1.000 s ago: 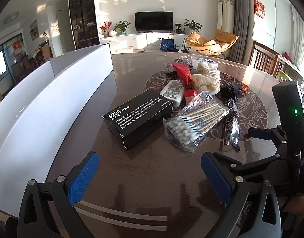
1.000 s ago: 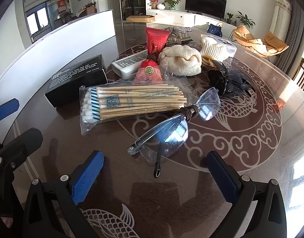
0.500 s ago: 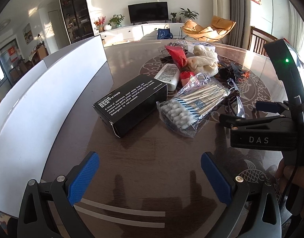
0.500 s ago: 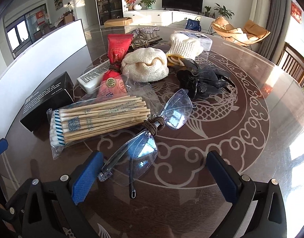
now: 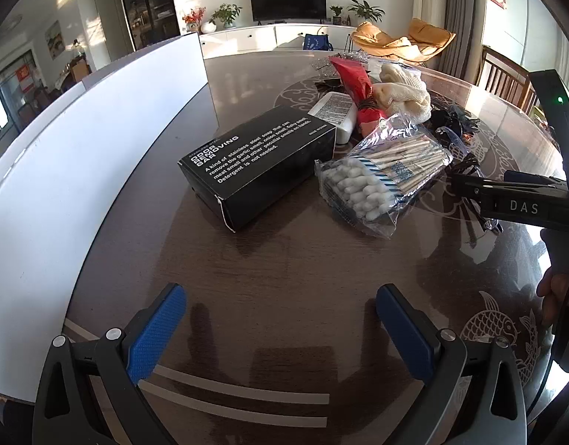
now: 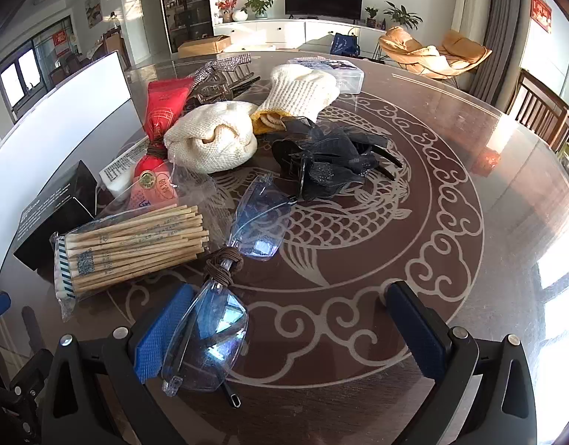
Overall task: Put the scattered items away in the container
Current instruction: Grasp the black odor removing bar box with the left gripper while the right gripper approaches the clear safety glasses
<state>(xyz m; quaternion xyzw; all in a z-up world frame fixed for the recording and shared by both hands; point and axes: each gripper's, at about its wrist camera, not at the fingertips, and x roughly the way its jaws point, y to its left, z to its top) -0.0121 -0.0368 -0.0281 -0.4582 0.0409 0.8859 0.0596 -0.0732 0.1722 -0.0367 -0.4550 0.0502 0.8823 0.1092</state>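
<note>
Scattered items lie in a heap across the middle of the surface [image 6: 470,193], and I take them from its left edge rightward. At that left edge stands the white container [image 5: 80,141], its wall upright and well apart from the heap. Next comes the black soap box [image 5: 258,163], then the bag of cotton swabs [image 6: 128,248] touching it, then the clear safety glasses [image 6: 232,278] with a cord wound round the bridge.

My left tongs [image 5: 280,330] hang wide apart over bare surface, holding nothing. My right tongs [image 6: 288,330] are also spread wide, and the near lens of the glasses sits just against the left pad, with nothing gripped yet.

I judge the glasses are the piece in hand. To do it well I would centre the tongs on the near lens and frame, not the slack cord, then close gently, since clear plastic may slip or flex. The swab bag lies close beside it, so I should keep the left pad off it.
</note>
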